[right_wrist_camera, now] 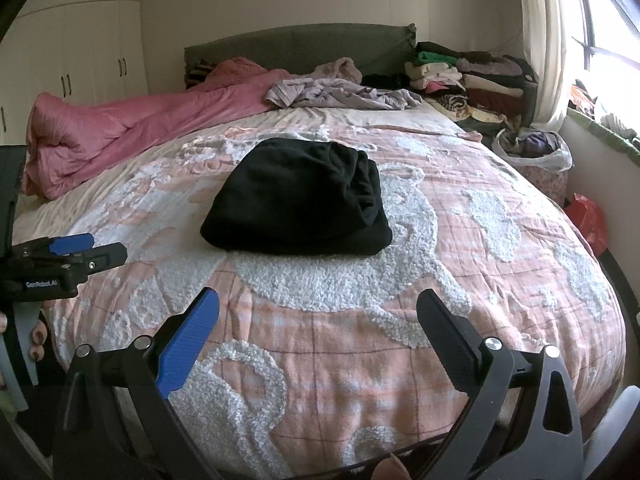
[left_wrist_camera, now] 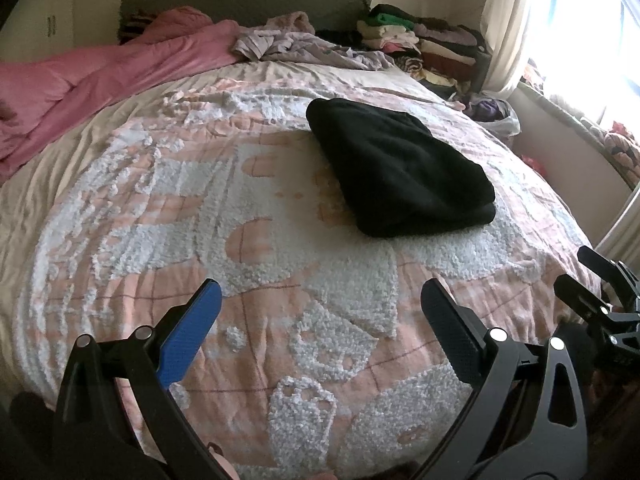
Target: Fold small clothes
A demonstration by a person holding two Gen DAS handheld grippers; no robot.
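Observation:
A black garment [left_wrist_camera: 400, 172] [right_wrist_camera: 296, 200] lies folded into a thick bundle on the pink-and-white tufted bedspread [left_wrist_camera: 280, 280] [right_wrist_camera: 400, 320], around the middle of the bed. My left gripper [left_wrist_camera: 320, 296] hovers open over the near part of the bed, well short of the garment, holding nothing. My right gripper [right_wrist_camera: 318, 300] is likewise open and empty, near the bed's foot edge. Each one shows in the other's view: the right gripper [left_wrist_camera: 572, 268] at the far right, the left gripper [right_wrist_camera: 108, 247] at the left edge.
A pink quilt [right_wrist_camera: 120, 132] is bunched along the left side. Crumpled lilac clothes [right_wrist_camera: 340, 92] lie by the headboard, with a stack of folded clothes [right_wrist_camera: 460, 76] to their right. A plastic bag of clothes [right_wrist_camera: 532, 148] and a red bag [right_wrist_camera: 588, 216] sit beside the bed under the window.

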